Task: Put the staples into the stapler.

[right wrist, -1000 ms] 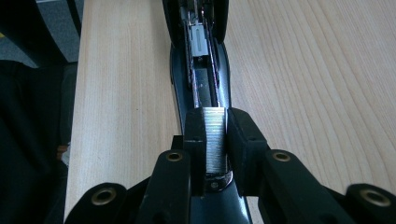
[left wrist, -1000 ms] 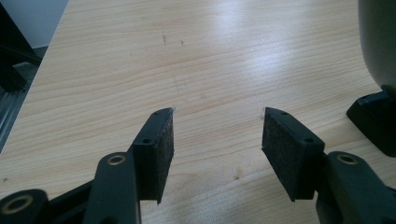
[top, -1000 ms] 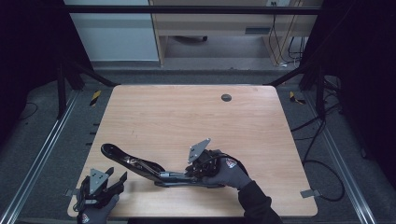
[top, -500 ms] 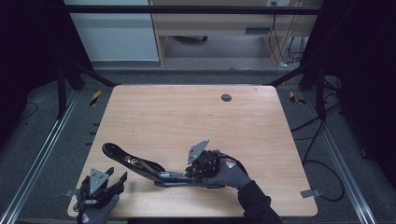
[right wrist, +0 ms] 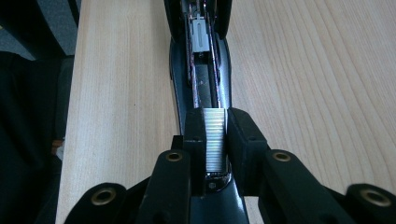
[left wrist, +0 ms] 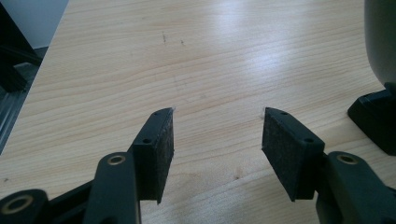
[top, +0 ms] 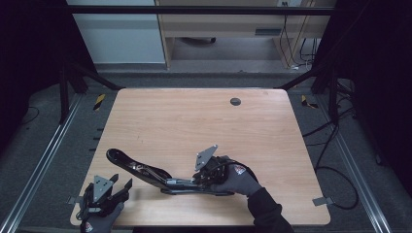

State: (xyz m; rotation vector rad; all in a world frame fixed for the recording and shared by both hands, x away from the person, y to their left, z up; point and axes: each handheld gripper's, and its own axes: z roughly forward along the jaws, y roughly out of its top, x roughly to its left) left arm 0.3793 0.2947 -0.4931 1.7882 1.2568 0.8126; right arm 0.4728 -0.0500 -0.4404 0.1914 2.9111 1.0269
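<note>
High view: stapler (top: 145, 171) near table (top: 204, 121) edge

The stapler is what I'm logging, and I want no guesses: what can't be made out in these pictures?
- Stapler, high view: the right gripper and gloved hand cover its right end.
- Staple strip, right gripper view: its lower end is hidden between the pads; whether it is seated in the channel is unclear.
- Left gripper view: the frame's right edge cuts off a black part.

I am seeing almost nothing changing: the opened stapler's (top: 145, 172) raised lid end is sitting a touch farther toward the tabletop's (top: 194, 121) left edge than a second ago.
</note>
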